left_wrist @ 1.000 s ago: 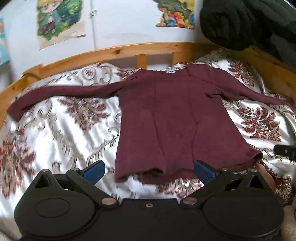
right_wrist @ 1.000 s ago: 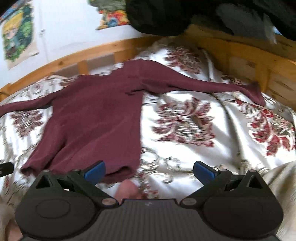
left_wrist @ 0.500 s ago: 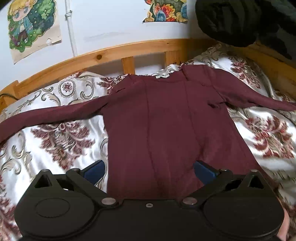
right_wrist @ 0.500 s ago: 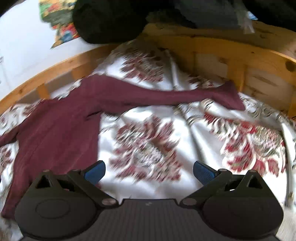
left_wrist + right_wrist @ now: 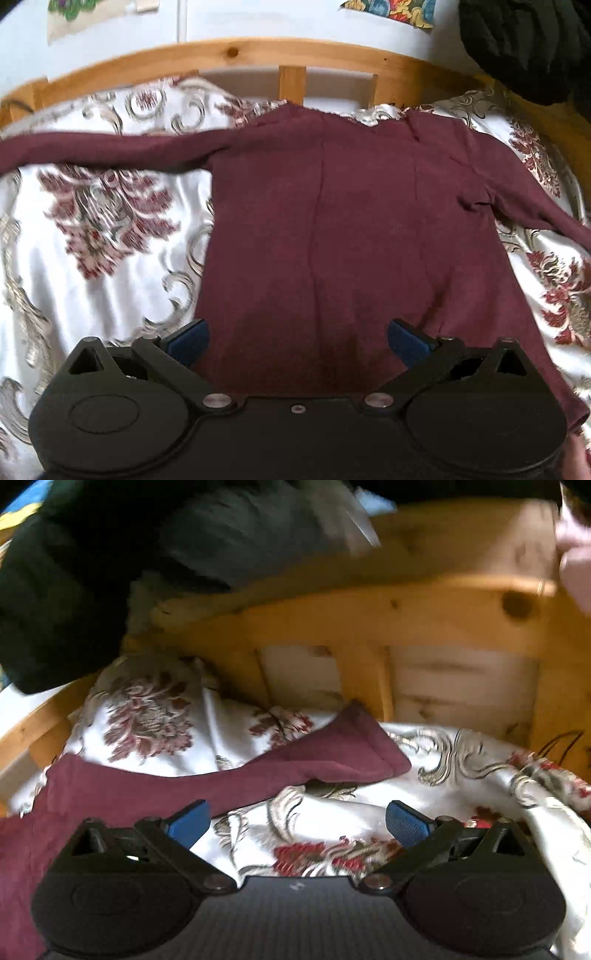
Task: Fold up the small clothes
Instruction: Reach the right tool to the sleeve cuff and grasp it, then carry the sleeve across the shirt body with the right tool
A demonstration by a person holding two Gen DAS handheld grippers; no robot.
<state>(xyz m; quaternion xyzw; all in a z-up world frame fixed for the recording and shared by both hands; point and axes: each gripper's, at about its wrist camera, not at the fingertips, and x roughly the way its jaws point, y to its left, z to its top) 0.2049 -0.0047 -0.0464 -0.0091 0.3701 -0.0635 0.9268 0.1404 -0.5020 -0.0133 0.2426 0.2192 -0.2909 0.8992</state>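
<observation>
A maroon long-sleeved top (image 5: 351, 229) lies flat on the floral bedspread, neck toward the headboard, both sleeves spread out. My left gripper (image 5: 297, 338) is open and empty, hovering over the lower middle of the top's body. The left sleeve (image 5: 103, 151) stretches off to the left. My right gripper (image 5: 297, 821) is open and empty, just short of the right sleeve (image 5: 258, 779), whose cuff (image 5: 369, 753) lies a little ahead of the fingers.
A white satin bedspread (image 5: 92, 258) with red flowers covers the bed. A wooden bed frame (image 5: 236, 55) runs along the back and the right side (image 5: 443, 627). A black padded garment (image 5: 110, 572) hangs over the frame's corner.
Both grippers have moved forward. The left one went from the hem up over the top's body. The right one swung right, toward the right sleeve's cuff.
</observation>
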